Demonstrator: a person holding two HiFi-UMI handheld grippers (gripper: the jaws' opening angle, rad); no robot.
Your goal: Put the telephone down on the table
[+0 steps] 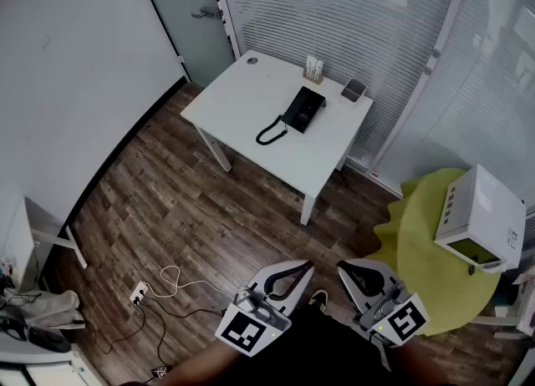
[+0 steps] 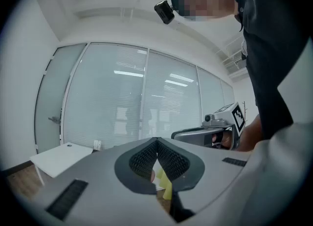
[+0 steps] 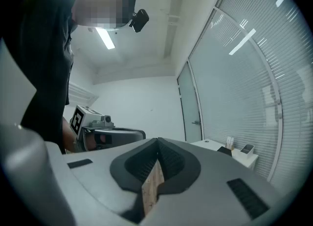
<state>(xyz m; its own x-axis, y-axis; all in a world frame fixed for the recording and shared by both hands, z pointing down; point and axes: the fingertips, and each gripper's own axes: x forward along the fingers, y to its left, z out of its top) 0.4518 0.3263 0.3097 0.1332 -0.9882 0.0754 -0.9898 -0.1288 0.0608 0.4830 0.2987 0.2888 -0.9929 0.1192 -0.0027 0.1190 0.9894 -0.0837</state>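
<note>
A black telephone (image 1: 303,109) with its handset on the cradle lies on the white table (image 1: 242,92) across the room, its coiled cord (image 1: 272,131) trailing toward the near edge. Both grippers are low in the head view, far from the table and close to my body. My left gripper (image 1: 303,268) is shut with nothing between its pads (image 2: 146,157). The right gripper (image 1: 344,266) also has its jaws together and holds nothing. The right gripper view shows the telephone (image 3: 224,150) small on the distant table (image 3: 242,157).
On the table stand a small card holder (image 1: 313,68) and a grey tray (image 1: 354,89). A yellow round table (image 1: 414,242) bearing a white box-like device (image 1: 483,213) stands right of me. Cables and a power socket (image 1: 138,294) lie on the wood floor at left.
</note>
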